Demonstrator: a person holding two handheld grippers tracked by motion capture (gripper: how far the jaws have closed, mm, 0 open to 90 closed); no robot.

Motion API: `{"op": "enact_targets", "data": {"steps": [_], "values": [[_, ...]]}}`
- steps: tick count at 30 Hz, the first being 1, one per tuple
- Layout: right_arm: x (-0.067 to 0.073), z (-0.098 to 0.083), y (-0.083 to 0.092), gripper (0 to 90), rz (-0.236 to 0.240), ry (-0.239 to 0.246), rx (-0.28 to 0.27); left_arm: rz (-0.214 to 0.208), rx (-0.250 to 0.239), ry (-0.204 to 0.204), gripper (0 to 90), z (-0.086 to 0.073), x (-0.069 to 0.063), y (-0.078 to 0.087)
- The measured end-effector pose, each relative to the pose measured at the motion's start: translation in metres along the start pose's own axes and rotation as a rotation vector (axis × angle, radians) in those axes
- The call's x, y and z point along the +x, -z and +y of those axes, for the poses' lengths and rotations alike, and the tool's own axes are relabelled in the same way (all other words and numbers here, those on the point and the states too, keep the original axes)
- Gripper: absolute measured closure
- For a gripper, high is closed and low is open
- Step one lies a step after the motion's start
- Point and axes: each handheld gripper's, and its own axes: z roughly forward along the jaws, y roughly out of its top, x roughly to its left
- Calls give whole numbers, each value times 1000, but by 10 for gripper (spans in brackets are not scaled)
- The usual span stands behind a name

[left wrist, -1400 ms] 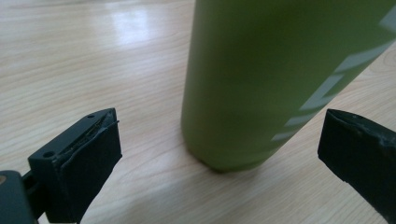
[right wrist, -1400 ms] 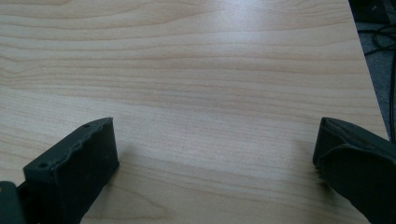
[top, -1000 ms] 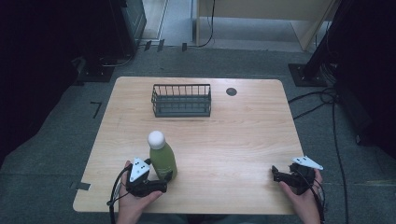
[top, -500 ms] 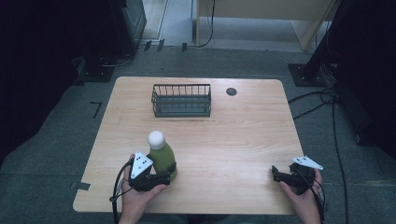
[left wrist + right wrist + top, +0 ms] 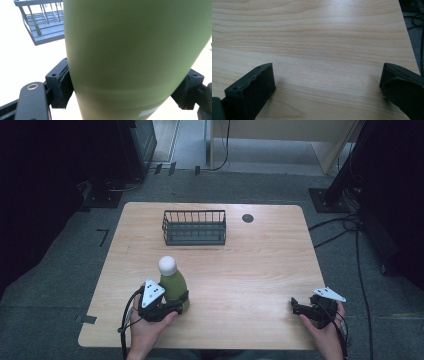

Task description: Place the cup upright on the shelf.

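Left gripper [image 5: 175,306] advanced since a second ago; fingers [image 5: 60,85] now closed on lower body of green bottle [image 5: 173,285], upright at desk [image 5: 260,270] front-left. Lift judged next, wire basket [image 5: 194,227] likely destination. Right gripper [image 5: 300,307] idle, fingers wide open, nothing held.

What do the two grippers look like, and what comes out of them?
Both the left claw and the right claw are black, each topped by a light grey three-cornered plate; dark dots show on the left one. The jaws are blocky with dark pads. A black cable trails from each. The hands are bare; no sleeves show.
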Motion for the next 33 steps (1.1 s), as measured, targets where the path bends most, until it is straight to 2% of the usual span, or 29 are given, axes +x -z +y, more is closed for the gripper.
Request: {"op": "enact_targets", "data": {"steps": [7, 26, 33], "values": [[0, 0, 0, 0, 0, 0, 0, 10, 4, -18, 206, 7, 4, -4], [0, 0, 0, 0, 0, 0, 0, 15, -70, 0, 208, 42, 27, -20], [0, 0, 0, 0, 0, -1, 0, 31, -89, -3, 208, 55, 35, -27]]}}
